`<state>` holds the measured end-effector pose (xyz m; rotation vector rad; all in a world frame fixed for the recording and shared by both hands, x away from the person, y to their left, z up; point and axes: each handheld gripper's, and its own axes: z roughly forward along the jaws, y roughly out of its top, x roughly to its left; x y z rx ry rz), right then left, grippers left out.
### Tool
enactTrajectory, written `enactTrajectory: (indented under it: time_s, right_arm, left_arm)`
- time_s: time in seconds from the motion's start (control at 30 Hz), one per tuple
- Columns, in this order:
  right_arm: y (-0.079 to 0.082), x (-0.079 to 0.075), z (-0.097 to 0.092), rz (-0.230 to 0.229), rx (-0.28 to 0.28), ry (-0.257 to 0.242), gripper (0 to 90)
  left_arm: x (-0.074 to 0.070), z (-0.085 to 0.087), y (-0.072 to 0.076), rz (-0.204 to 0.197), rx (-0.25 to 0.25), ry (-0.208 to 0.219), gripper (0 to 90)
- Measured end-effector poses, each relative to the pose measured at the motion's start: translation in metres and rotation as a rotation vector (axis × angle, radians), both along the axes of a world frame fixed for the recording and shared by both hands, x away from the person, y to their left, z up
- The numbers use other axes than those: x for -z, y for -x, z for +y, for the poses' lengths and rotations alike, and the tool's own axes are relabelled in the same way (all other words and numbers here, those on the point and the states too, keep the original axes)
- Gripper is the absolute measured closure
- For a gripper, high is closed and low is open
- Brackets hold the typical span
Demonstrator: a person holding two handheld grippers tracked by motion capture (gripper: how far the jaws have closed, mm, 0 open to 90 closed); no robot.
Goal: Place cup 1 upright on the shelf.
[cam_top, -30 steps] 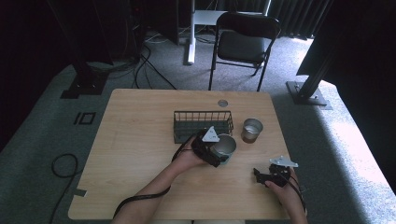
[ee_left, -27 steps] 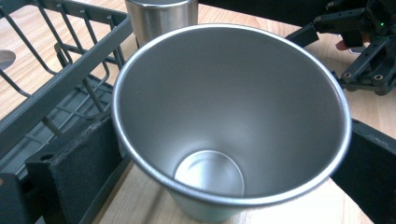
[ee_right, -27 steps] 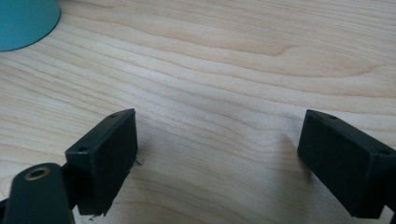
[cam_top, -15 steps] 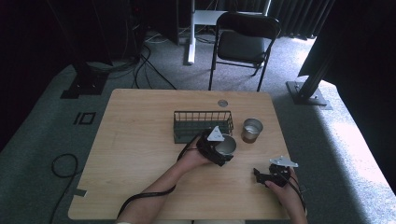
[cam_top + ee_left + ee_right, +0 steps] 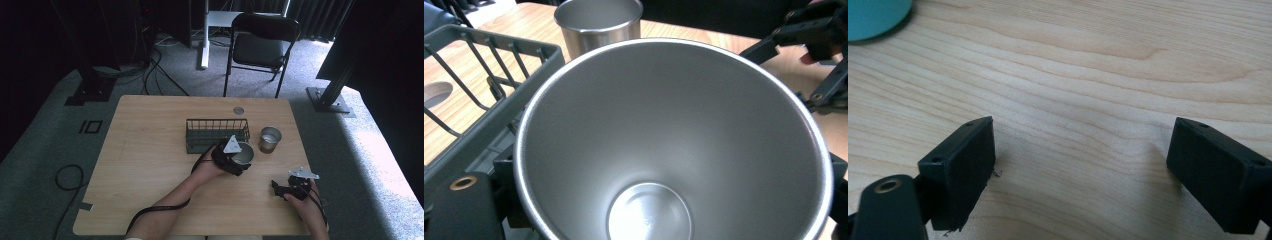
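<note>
The left tongs (image 5: 239,159) have just closed, pinching the cup's (image 5: 674,145) rim. It looks light, hard and slippery. The right tongs (image 5: 1083,175) are spread, holding nothing.

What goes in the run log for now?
left tongs: shut on steel cup | right tongs: open, idle | second cup: beside wire basket

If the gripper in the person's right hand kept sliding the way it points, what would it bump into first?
Probably nothing at first: the right gripper, jaws open, points left over bare table. The left forearm lies farther that way, though depth is unclear.
</note>
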<state>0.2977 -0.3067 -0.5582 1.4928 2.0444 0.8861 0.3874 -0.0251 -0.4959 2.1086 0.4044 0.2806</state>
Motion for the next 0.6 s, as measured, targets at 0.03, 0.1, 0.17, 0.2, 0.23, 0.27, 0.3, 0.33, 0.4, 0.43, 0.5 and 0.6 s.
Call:
enactTrajectory:
  time_s: [0.03,0.1,0.17,0.2,0.23,0.27,0.3,0.33,0.4,0.43,0.5,0.6]
  right_arm:
    - [0.000,0.000,0.000,0.001,0.001,-0.001,11.6]
    - [0.000,0.000,0.000,0.001,0.001,0.000,11.7]
    - [0.000,0.000,0.000,0.001,0.001,0.000,11.7]
    - [0.000,0.000,0.000,0.001,0.001,0.000,11.6]
    - [0.000,0.000,0.000,0.001,0.001,0.000,11.7]
    - [0.000,0.000,0.000,0.001,0.001,0.000,11.6]
    - [0.000,0.000,0.000,0.001,0.001,0.000,11.7]
    - [0.000,0.000,0.000,0.001,0.001,0.000,11.7]
    - [0.000,0.000,0.000,0.001,0.001,0.000,11.7]
    - [0.000,0.000,0.000,0.001,0.001,0.000,11.7]
    - [0.000,0.000,0.000,0.001,0.001,0.000,11.7]
    - [0.000,0.000,0.000,0.001,0.000,0.000,11.7]
  left_arm:
    - [-0.002,0.001,0.000,-0.004,-0.002,-0.006,14.1]
    - [-0.005,0.002,0.001,-0.003,-0.003,-0.002,14.1]
    - [-0.008,0.005,0.001,-0.002,-0.003,-0.001,14.1]
    - [-0.009,0.006,0.001,0.001,-0.004,0.000,14.1]
    - [-0.011,0.006,0.001,0.007,-0.004,0.006,14.1]
    - [-0.013,0.007,0.001,0.009,-0.001,0.009,14.1]
    - [-0.014,0.008,0.001,0.012,-0.001,0.011,14.2]
    - [-0.016,0.008,0.002,0.009,-0.003,0.012,14.2]
    - [-0.020,0.010,0.002,0.010,0.000,0.013,14.1]
    - [-0.022,0.011,0.002,0.010,-0.001,0.020,14.1]
    - [-0.026,0.012,0.003,0.005,0.000,0.020,14.2]
    - [-0.033,0.014,0.004,0.003,-0.001,0.027,14.1]
